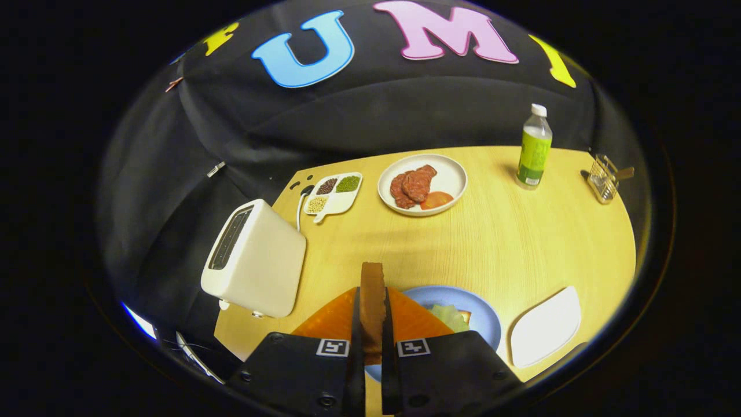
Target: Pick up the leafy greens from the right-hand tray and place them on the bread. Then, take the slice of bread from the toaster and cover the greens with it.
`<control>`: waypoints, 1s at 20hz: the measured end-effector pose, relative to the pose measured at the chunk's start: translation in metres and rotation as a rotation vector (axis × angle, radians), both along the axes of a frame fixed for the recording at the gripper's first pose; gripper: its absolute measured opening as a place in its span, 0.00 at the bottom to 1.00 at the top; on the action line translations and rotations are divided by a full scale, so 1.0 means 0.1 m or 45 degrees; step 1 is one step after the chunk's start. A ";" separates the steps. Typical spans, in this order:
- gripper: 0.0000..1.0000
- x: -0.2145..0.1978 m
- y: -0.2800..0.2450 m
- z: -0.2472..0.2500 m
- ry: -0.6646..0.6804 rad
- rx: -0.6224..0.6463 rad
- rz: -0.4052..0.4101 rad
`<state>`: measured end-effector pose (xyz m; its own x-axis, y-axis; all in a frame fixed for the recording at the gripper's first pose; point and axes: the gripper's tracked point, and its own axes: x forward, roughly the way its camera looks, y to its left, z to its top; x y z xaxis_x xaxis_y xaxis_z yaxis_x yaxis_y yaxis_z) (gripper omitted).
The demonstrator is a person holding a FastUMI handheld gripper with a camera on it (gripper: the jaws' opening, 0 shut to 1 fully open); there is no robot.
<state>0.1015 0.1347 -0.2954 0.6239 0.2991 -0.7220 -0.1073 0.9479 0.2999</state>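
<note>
Gripper clamps browned, porous bread slice edge-up above round blue plate holding pale leafy greens; boxy white toaster alongside.

The camera rides on the gripper, looking forward and steeply down along its fingers. It hangs close above the table's near edge, facing the booth wall.

- the tool is basically 2 chunky black housing blocks sat side by side, matte finish
- each block has 1 small square black-and-white marker tag up near its inner top corner
- a few round screw heads dotted along the housings
- 2 thin flat fingers poke straight forward
</note>
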 end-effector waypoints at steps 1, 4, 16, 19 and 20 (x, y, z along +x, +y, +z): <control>0.15 -0.03 -0.04 -0.08 0.016 0.015 -0.018; 0.15 -0.12 -0.13 -0.27 0.054 0.046 -0.063; 0.52 -0.34 -0.57 -0.44 0.058 -0.065 -0.070; 0.67 -0.44 -0.66 -0.41 0.040 -0.094 -0.054; 0.78 -0.47 -0.70 -0.39 0.031 -0.100 -0.050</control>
<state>0.0550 0.0648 -0.3346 0.6160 0.2167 -0.7574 -0.0635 0.9720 0.2264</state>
